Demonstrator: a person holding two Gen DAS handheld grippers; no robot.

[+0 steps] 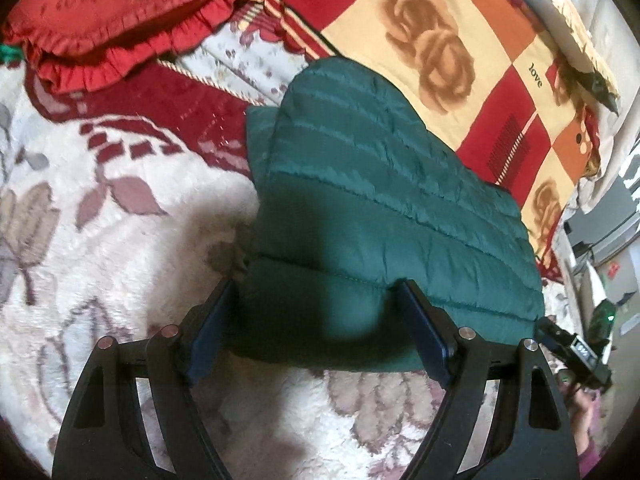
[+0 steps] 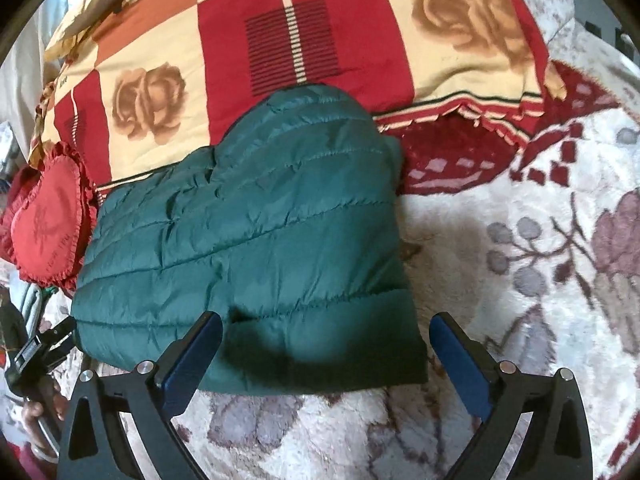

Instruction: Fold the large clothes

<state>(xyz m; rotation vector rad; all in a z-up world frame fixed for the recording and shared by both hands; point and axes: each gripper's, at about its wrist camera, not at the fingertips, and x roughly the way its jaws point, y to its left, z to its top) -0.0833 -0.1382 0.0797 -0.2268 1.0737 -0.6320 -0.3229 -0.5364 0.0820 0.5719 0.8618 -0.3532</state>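
A dark green quilted puffer jacket [image 1: 380,184] lies folded into a compact bundle on a white floral blanket [image 1: 100,248]. It also shows in the right wrist view [image 2: 256,232]. My left gripper [image 1: 316,292] is open, its jaws straddling the jacket's near left hem just above the fabric. My right gripper [image 2: 326,328] is open, its jaws wide apart on either side of the jacket's near right hem. Neither gripper holds any cloth. The right gripper also shows at the edge of the left wrist view [image 1: 576,348], and the left gripper at the edge of the right wrist view [image 2: 36,352].
A red, cream and orange rose-print quilt [image 1: 460,52] lies behind the jacket, also in the right wrist view [image 2: 248,40]. A red frilled heart cushion [image 1: 112,12] sits at the back left, also seen from the right wrist [image 2: 48,232]. Room furniture stands at the far right [image 1: 616,216].
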